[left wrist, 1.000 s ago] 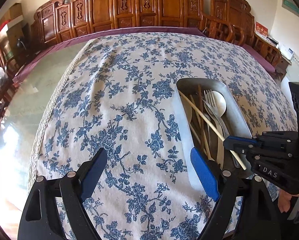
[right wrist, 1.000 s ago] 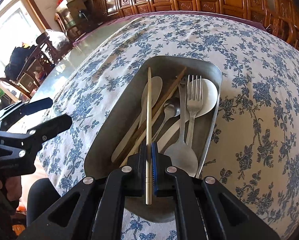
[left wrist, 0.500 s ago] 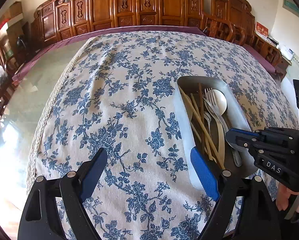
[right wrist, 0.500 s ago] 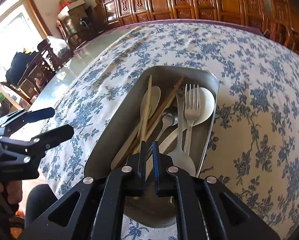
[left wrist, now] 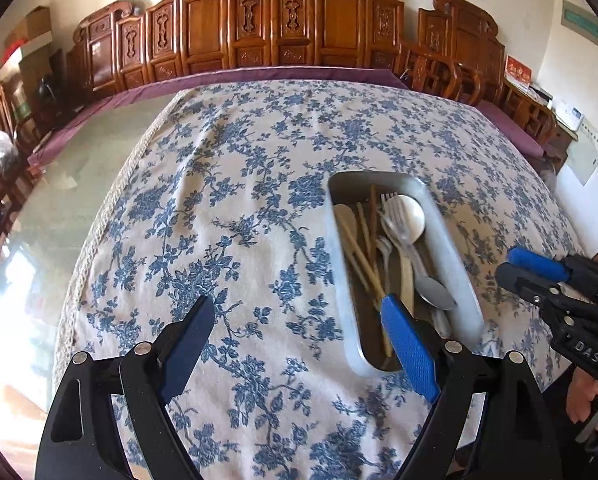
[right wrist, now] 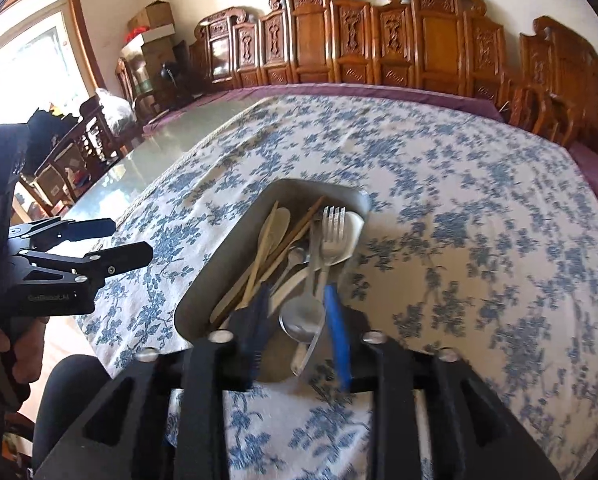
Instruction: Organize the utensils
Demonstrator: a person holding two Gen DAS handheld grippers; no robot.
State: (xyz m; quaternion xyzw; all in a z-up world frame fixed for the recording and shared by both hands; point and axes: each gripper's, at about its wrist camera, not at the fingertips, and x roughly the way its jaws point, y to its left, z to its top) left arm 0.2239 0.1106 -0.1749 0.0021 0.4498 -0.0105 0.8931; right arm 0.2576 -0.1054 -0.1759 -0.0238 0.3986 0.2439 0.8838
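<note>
Left wrist view shows the left hand-held gripper (left wrist: 299, 332) with its 2 fingers spread wide and holding nothing, hovering over the blue-flowered tablecloth (left wrist: 235, 216) that covers part of the tabletop (left wrist: 59, 208). At about 2 o'clock from it sits the metal tray (left wrist: 451, 248), long side running away from the camera, filled with the utensils: pale chopsticks (left wrist: 359, 256) along its left half, a fork (left wrist: 391, 208) lying over a white spoon (left wrist: 413, 216) toward the far end, and a steel spoon (left wrist: 435, 292) near the close end. The right hand-held gripper (left wrist: 515, 268) hangs at 3 o'clock, just beside the tray's right rim. Seen from the right wrist view, that gripper (right wrist: 299, 320) is parted a little above the tray's near end, empty, with the steel spoon's bowl (right wrist: 301, 316) showing between its fingers. Carved wooden chairs (left wrist: 259, 32) line the far wall.
</note>
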